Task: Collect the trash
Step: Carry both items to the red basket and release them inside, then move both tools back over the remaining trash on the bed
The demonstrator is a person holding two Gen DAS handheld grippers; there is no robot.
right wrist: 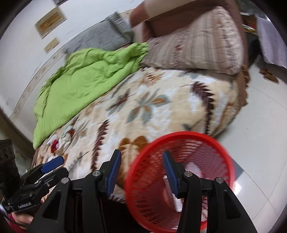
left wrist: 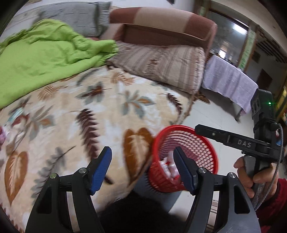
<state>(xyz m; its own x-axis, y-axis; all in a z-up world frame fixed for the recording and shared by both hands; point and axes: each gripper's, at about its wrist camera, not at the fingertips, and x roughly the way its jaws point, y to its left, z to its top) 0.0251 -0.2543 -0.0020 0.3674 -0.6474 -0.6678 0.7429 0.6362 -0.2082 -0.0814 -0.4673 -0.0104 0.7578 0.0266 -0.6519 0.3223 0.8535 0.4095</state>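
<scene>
jaws stand apart on both tools, nothing between them. left gripper (left wrist: 141,170) has two blue ribbed pads on black arms, one over the bedspread, the other over the basket mouth. right gripper (right wrist: 141,173) shows the same two blue pads, with the basket rim crossing the gap between them in this view; whether it touches either pad cannot be told.

one red basket (left wrist: 186,159) (right wrist: 181,179), round, plastic, open lattice wall, stands on the floor just beside the bed edge. trash (left wrist: 170,168) lies inside it, pale wrappers with red marks, blurred. more small bits of litter (right wrist: 55,143) lie on the bed near its far left edge, too smeared to name.

one leaf-print bedspread (left wrist: 89,116) (right wrist: 152,107), plush, cream with brown, orange and grey leaves, covers the bed. one green quilt (left wrist: 44,53) (right wrist: 86,80) lies crumpled on it. one striped beige pillow (left wrist: 161,62) (right wrist: 197,41) leans at the brown headboard (left wrist: 161,23); one grey pillow (left wrist: 75,16) (right wrist: 100,37) sits beside it.

floor (left wrist: 215,114) (right wrist: 260,116) is pale glossy tile. one table with a lilac cloth (left wrist: 229,78) stands past the bed. two framed pictures (right wrist: 50,21) hang on the white wall.
</scene>
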